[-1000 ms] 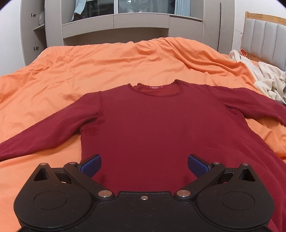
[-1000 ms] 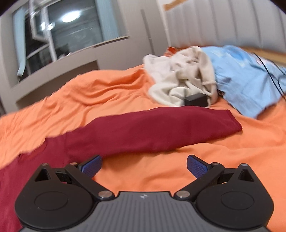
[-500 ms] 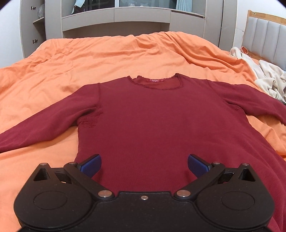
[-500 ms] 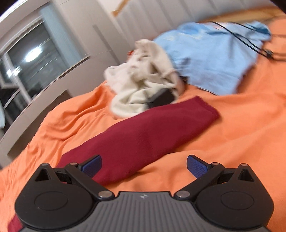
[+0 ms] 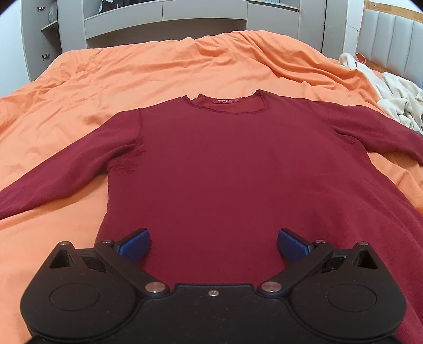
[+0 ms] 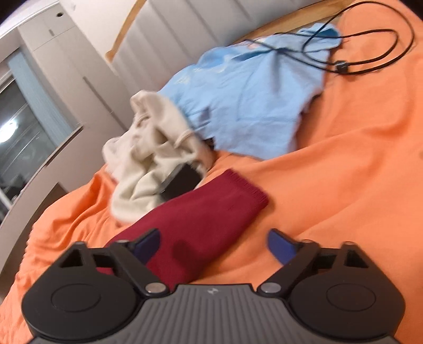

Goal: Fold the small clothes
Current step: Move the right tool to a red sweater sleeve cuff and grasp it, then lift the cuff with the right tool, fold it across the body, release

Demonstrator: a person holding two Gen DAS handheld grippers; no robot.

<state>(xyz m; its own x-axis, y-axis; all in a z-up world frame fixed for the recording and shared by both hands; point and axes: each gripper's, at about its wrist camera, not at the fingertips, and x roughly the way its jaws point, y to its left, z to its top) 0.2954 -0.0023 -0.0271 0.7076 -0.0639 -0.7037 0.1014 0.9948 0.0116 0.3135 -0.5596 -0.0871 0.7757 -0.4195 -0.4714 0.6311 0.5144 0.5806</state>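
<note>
1. Left wrist view: a bed under a rumpled orange duvet, with grey cupboards behind it. A dark red long-sleeved top lies flat, sleeves spread; its red neck label is too small to read. The left gripper hovers over the hem, fingers spread wide and holding nothing.

2. Right wrist view: a padded headboard, a light blue shirt, a cream garment and a black cable. The right gripper has its fingers released near the red sleeve cuff.

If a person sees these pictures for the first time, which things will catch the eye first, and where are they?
First comes the dark red long-sleeved top, spread flat with sleeves out on the bright orange bedcover, just beyond the open left claw. In the right wrist view, its sleeve cuff lies ahead of the open right claw. Beyond it sit a crumpled cream garment, a light blue shirt and a black cable.
</note>
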